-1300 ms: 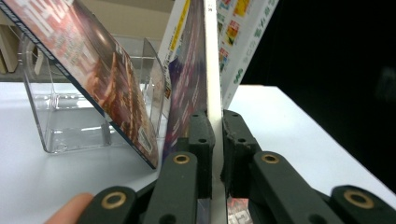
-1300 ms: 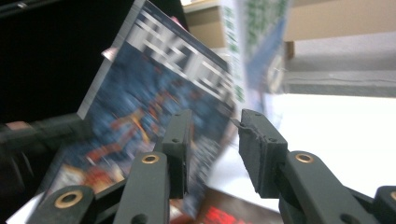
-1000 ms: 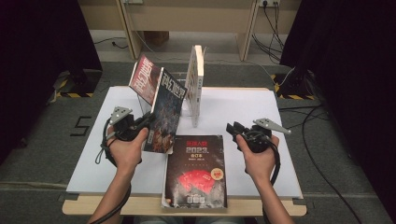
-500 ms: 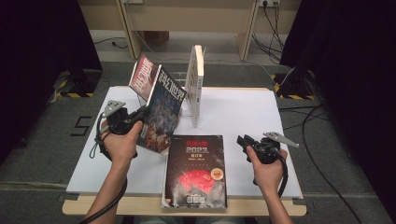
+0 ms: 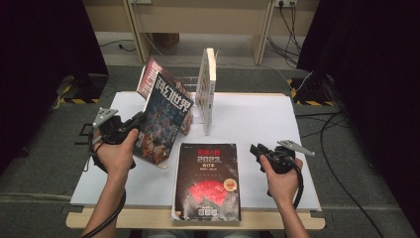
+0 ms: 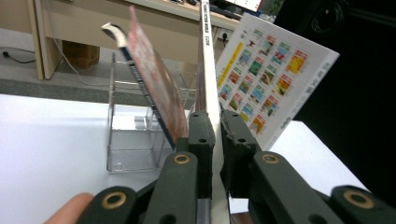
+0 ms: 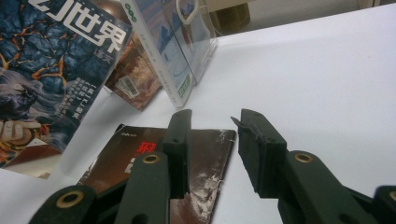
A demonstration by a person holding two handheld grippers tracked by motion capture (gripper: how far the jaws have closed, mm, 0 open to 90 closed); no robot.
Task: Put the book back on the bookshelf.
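The left claw is clenched on the lower edge of a blue-covered magazine, held tilted above the left half of the white bench, just in front of the clear rack. In the left gripper view the magazine's thin edge runs up between the two jaws, which press on it from both sides. The magazine is judged light and limp: gripped at one edge, its free length is likely to sag or swing, and the glossy cover may slip, so a hold close to the spine, where the pages are bound and stiffest, should serve best.

The right claw stands released, with nothing between its jaws, low over the bench beside the right edge of a dark magazine lying flat at the front. This one offers only its thin rim to pinch; its near corner, scuffed in the right gripper view, is the likely entry.

In the rack a red-covered magazine leans to the left and a white book stands nearly upright to the right. The gap between them is narrow, and either could be nudged over by an incoming cover.
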